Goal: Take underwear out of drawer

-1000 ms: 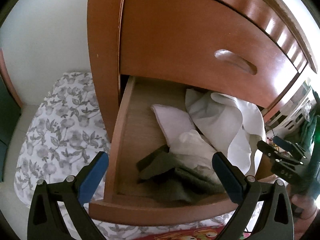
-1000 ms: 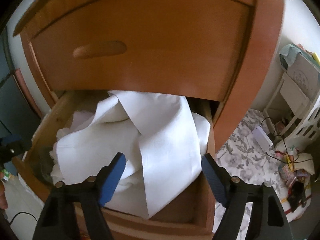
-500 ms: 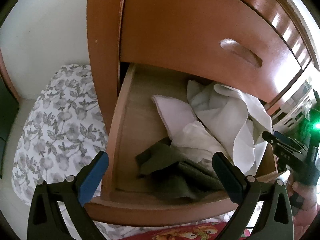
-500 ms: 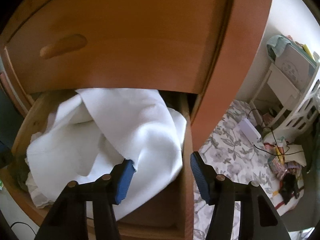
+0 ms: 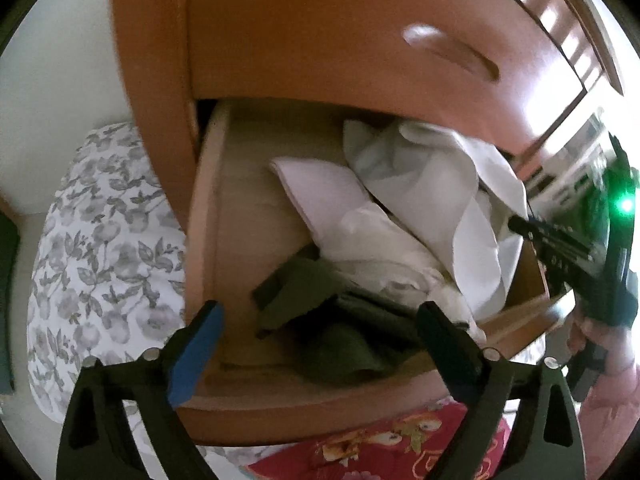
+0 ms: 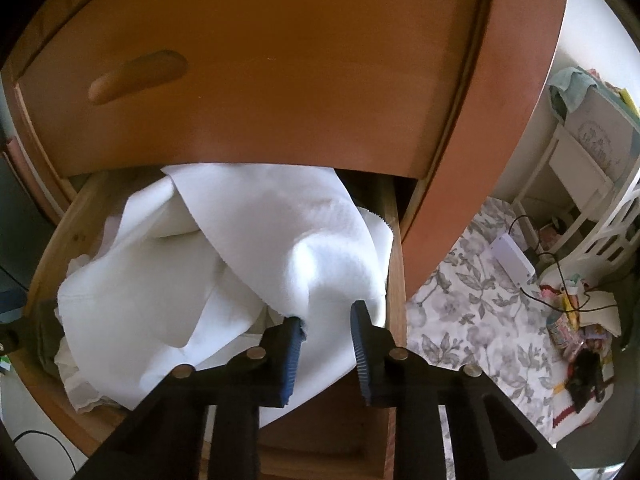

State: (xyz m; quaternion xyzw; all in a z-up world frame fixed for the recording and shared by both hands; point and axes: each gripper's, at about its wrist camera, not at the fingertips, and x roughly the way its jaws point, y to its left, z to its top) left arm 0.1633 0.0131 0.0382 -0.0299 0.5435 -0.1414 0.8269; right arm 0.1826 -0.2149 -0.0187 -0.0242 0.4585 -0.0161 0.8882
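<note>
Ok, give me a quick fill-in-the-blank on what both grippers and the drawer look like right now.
1. The right gripper has its fingers closing around a fold of ____ cloth.
2. The left gripper is ____, with nothing between its fingers.
3. The dark green garment lies at the ____ of the open drawer, nearest the left gripper.
4. The drawer above the open one is ____.

Missing words: white; open; front; closed
</note>
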